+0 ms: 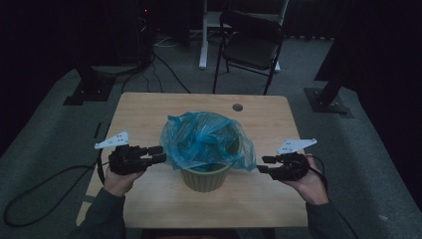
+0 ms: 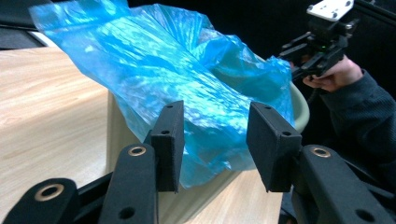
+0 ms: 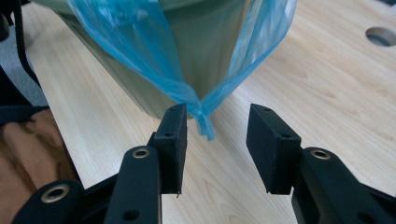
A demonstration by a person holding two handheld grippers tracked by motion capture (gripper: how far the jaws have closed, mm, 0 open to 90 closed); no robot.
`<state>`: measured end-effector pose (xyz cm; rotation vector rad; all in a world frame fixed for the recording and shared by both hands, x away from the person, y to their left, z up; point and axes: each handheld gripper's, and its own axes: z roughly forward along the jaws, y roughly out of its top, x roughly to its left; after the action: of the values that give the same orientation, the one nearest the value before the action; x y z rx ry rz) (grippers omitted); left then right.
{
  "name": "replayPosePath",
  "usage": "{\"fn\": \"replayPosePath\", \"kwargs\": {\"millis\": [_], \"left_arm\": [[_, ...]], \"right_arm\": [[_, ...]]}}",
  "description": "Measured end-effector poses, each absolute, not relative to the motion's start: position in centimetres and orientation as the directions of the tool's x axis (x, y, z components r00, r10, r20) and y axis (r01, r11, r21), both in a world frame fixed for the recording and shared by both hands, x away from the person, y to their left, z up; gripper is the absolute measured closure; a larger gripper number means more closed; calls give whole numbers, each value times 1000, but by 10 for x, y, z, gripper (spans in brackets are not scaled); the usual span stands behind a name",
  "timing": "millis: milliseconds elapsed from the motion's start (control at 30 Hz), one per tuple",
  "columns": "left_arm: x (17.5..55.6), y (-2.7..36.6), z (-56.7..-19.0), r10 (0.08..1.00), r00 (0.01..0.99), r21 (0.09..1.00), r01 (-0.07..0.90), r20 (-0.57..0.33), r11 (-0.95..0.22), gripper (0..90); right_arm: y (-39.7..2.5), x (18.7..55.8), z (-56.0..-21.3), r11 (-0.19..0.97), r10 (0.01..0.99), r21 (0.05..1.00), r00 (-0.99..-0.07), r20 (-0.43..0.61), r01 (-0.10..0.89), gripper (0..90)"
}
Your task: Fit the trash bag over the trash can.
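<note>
Dim and cluttered, the room behind holds a folding chair [image 1: 251, 42], cables on a grey floor and dark stands, while a pale wood-grain desk [image 1: 149, 109] with a round cable hole [image 1: 237, 107] near its far edge carries the work. At the middle of the desk stands a green bin [image 1: 205, 178], and a blue plastic bag [image 1: 204, 139] sits in it, its thin film crumpled, puffed up above the rim and spilling down both sides. The film looks very light, soft and slippery, likely to stretch or tear if pulled hard, so the best hold is probably a gathered fold or corner rather than a flat patch. The left claw [image 1: 155, 153] hovers just beside the bag's left overhang with its jaws wide apart and nothing between them; in the left gripper view a drooping flap of film hangs just ahead of the jaws. The right claw [image 1: 264, 164] is likewise wide and empty, and in the right gripper view a pinched tail of the bag [image 3: 204, 119] dangles down the bin's wall just before its jaws, a ready handle.
</note>
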<state>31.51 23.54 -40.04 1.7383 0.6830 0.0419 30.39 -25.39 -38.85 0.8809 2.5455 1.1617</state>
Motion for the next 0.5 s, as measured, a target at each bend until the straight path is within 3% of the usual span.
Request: {"fn": "replayPosePath", "kwargs": {"millis": [500], "left_arm": [[325,234,-399,491,806,896,432,-331,-106,524]], "right_arm": [[-233,309,-359,485,550,803,-835,29,347,639]]}}
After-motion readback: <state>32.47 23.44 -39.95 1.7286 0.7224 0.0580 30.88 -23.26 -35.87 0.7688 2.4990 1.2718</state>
